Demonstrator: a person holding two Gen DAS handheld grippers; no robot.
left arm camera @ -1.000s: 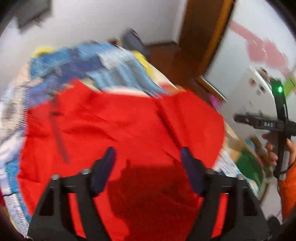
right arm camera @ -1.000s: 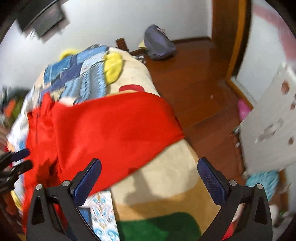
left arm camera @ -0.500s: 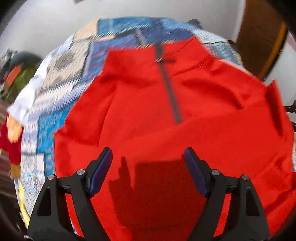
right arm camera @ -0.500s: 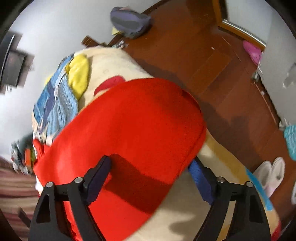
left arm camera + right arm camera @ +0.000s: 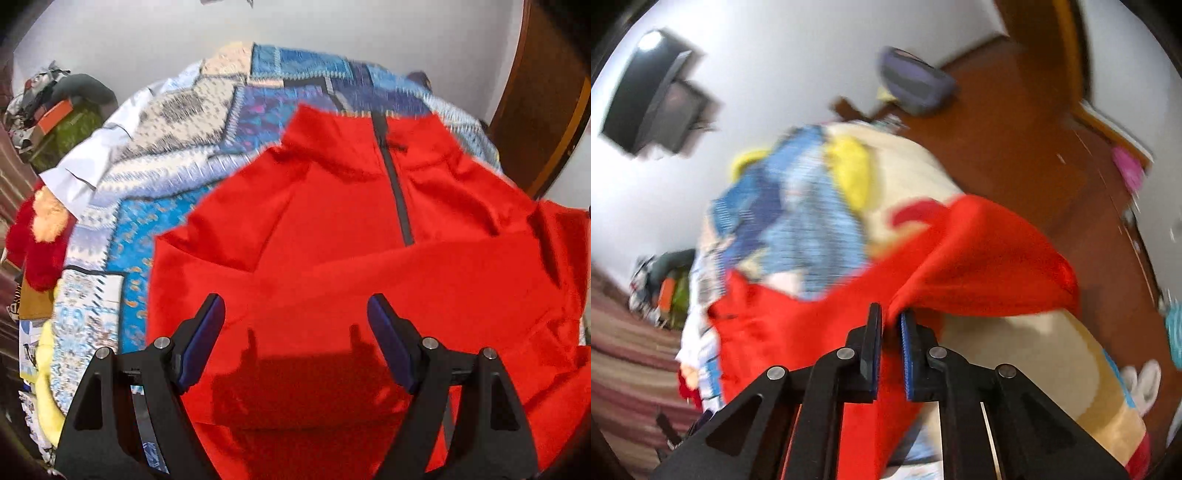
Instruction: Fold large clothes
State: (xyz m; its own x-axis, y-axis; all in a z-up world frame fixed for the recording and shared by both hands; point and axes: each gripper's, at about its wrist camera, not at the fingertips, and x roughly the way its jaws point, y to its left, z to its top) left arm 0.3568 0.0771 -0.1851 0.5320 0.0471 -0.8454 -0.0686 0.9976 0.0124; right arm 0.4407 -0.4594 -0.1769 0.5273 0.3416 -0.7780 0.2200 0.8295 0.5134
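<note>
The right gripper (image 5: 891,317) has just been closing, and now its jaws are pinched tight on a fold of the red zip-neck top (image 5: 369,277), the cloth bunched and puckering right between the pads. From that pinch the fabric fans away ahead and to the right of the gripper, a loose flap lifted off the cream blanket (image 5: 1015,339) and sagging under its own weight.

Over to the left gripper (image 5: 295,321): fingers spread wide, nothing between them, hanging just above the lower body of the top. Ahead of it lies the dark zip (image 5: 395,192), running away towards the collar at the far end, with the patchwork bedspread (image 5: 177,173) beyond and off to its left. The near-left edge of the garment sits just ahead of the left finger.

This looks like soft, light, slightly fleecy stuff. It drapes, it creases, it will not hold a shape by itself, and a one-point grip lets the rest trail and twist. It should not slip from rubbery pads, but a thin pinch may catch only one layer. My read: the free gripper wants a hem or the side seam near the bottom corner, both layers together, matching the right side's hold so the fold carries over evenly. The zip is the stiffest line, so probably best not to fold across it sharply.
</note>
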